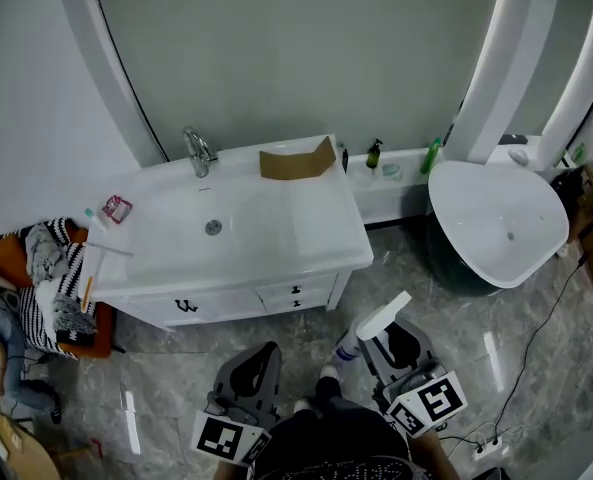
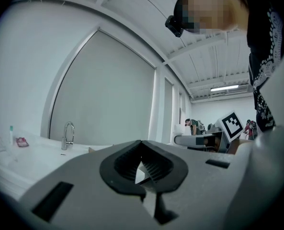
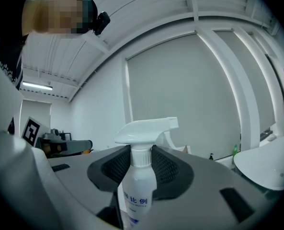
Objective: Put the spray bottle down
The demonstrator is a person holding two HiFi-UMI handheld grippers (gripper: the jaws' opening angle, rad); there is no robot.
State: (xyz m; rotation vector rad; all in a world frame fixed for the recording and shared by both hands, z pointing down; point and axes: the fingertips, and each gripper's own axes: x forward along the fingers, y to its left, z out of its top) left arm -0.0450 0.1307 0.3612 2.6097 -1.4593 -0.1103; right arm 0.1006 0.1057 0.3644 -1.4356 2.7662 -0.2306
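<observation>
Two tongs inspected: right tongs (image 3: pixel 141 151) are clamping the spray bottle (image 3: pixel 138 188) at its neck, bottle upright; left tongs (image 2: pixel 142 147) are sitting closed, empty.

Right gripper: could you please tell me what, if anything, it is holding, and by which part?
The right gripper holds the white spray bottle by its neck, just below the trigger head.
</observation>
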